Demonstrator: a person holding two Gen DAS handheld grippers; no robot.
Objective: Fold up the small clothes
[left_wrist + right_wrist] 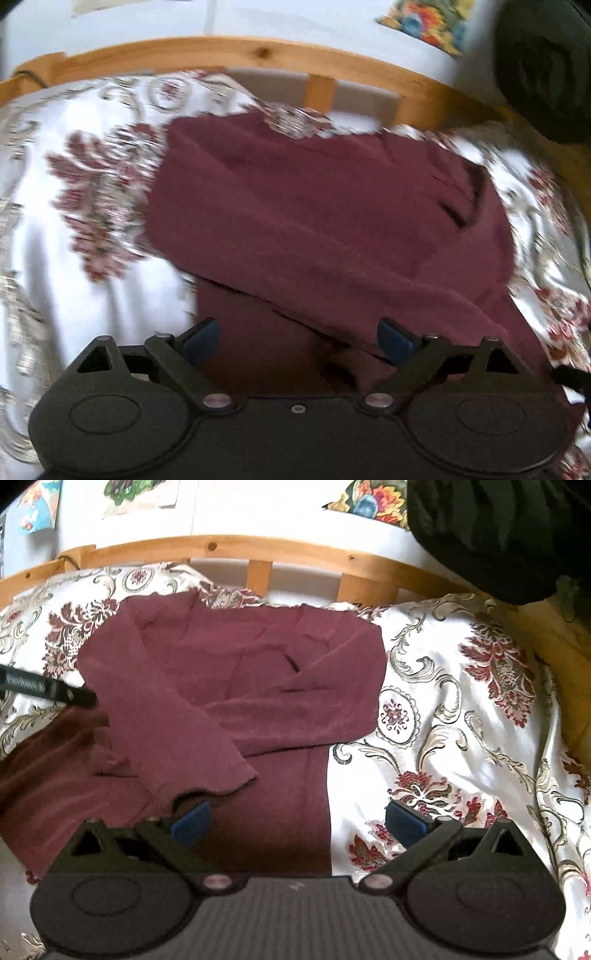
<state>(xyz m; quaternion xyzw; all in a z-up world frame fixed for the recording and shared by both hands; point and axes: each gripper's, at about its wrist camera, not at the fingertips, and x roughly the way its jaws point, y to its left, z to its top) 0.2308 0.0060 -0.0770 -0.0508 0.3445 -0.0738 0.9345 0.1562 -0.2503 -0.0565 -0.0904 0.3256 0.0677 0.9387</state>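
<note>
A maroon long-sleeved top (229, 672) lies on a floral bedspread, both sleeves folded across its body. It also shows in the left wrist view (314, 206), blurred. My left gripper (297, 338) is open and empty above the garment's lower part. My right gripper (297, 821) is open and empty over the garment's lower right edge; its left pad (192, 821) sits just under a sleeve cuff (207, 786), its right pad (406, 823) over the bedspread. Part of the left gripper (48, 688) shows at the garment's left side.
The white bedspread with red and gold flowers (461, 720) covers the bed. A wooden bed frame rail (258, 548) runs along the far edge by a white wall. A dark bulky object (498, 535) sits at the upper right.
</note>
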